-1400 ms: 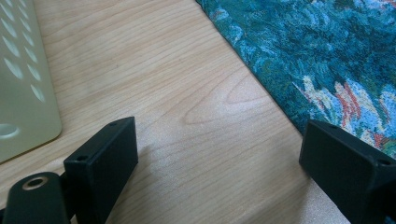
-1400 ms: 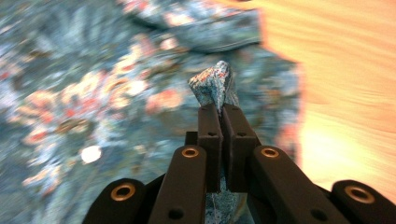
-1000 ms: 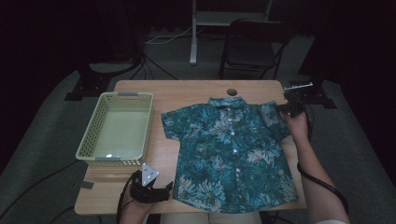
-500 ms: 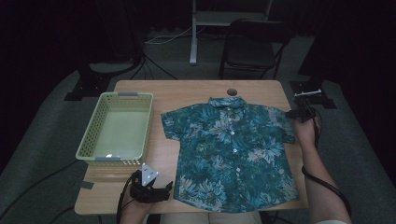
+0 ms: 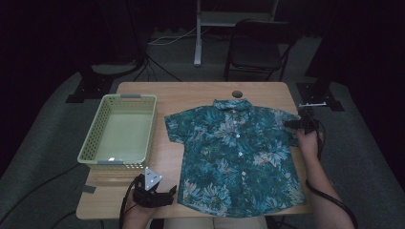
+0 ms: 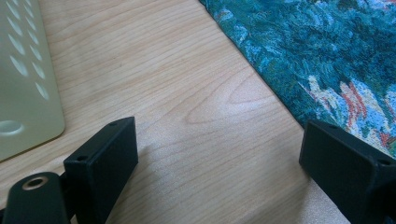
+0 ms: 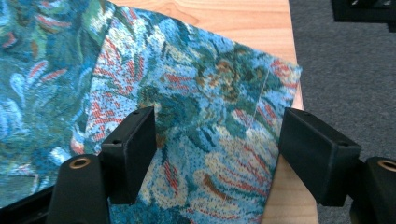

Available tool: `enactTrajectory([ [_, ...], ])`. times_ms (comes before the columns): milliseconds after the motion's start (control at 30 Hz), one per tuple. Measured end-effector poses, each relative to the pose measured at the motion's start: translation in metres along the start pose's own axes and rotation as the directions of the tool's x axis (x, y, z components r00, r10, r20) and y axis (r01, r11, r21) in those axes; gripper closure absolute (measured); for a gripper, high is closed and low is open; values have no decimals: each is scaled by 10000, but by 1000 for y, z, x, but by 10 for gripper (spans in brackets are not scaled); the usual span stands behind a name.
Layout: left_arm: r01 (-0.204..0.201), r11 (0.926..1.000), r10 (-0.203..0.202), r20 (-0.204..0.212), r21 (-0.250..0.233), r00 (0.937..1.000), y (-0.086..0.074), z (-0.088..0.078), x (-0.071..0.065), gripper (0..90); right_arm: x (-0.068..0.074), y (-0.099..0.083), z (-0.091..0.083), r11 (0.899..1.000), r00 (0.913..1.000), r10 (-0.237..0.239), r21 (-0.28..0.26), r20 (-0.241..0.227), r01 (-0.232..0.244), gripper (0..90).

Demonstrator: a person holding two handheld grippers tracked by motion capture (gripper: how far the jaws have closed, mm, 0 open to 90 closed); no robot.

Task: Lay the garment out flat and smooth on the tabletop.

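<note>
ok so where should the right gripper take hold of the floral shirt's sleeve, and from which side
Probably the outer hem of the sleeve on the teal floral short-sleeved shirt, coming in from the wooden table's right edge. The sleeve lies flat with its hem right at that edge, and the open right gripper already straddles it.

Dim room all round, grey carpeted floor, light wooden rectangular table lit at centre, dark folding chair beyond its far edge, pale metal stand post beside it, black cables trailing across the floor
</note>
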State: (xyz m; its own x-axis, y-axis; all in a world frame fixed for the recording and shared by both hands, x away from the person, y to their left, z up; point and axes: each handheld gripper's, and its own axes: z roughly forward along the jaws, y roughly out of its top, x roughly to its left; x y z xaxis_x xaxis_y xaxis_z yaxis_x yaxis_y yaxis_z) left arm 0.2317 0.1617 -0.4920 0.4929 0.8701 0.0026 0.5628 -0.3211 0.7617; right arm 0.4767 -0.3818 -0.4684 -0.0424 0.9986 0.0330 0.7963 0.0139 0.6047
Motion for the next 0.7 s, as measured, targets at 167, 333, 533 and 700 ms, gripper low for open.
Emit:
enactTrajectory([
  [167, -2, 10000, 2, 1, -4, 10000, 0, 0, 0, 121, 0, -14, -3, 9984, 9993, 195, -532, -332, -213, 149],
  [333, 2, 10000, -2, 3, -10, 10000, 0, 0, 0, 121, 1, -24, -10, 9938, 9989, 212, -1085, -415, -256, 123],
  [533, 2, 10000, -2, 5, -2, 10000, 0, 0, 0, 121, 9, -31, -23, 9844, 9958, -545, -1709, -740, 412, 120],
  [700, 1, 10000, -1, 5, -15, 10000, 0, 0, 0, 121, 14, -36, -32, 9802, 9921, -606, -1940, -1102, 383, 121],
])
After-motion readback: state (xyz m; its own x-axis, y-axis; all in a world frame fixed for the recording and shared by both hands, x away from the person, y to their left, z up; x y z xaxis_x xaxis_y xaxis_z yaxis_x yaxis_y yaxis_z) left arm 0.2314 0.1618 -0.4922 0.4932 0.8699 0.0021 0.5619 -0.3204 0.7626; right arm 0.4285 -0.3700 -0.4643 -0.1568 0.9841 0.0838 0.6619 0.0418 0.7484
